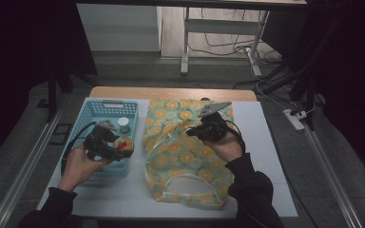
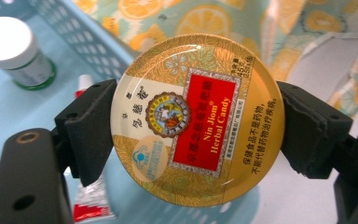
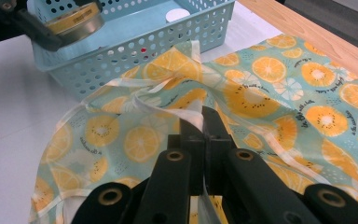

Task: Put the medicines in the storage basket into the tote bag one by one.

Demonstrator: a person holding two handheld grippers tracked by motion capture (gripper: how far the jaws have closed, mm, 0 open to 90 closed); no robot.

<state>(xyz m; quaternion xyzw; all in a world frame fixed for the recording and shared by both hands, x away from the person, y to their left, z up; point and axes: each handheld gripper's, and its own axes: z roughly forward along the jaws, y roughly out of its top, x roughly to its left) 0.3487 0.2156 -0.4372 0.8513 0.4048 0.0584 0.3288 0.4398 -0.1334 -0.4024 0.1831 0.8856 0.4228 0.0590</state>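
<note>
My left gripper (image 2: 198,126) is shut on a round gold candy tin (image 2: 198,119) with a red label, its black pads (image 2: 88,130) pressing the tin's rim on both sides. In the high view this gripper (image 1: 123,147) holds the tin (image 1: 123,143) over the right wall of the light-blue basket (image 1: 91,110). My right gripper (image 3: 204,122) is shut on the white edge strip of the orange-print cloth bag (image 3: 279,98) and lifts a fold of it. In the high view the right gripper (image 1: 190,133) is over the middle of the bag (image 1: 180,161).
Inside the basket lie a white-capped green bottle (image 2: 16,51) and a small red-and-white tube (image 2: 91,200). A white mat (image 1: 266,156) covers the wooden table (image 1: 171,92). Behind the table stand desk legs (image 1: 185,42) and cables; a power strip (image 1: 294,118) lies at the right.
</note>
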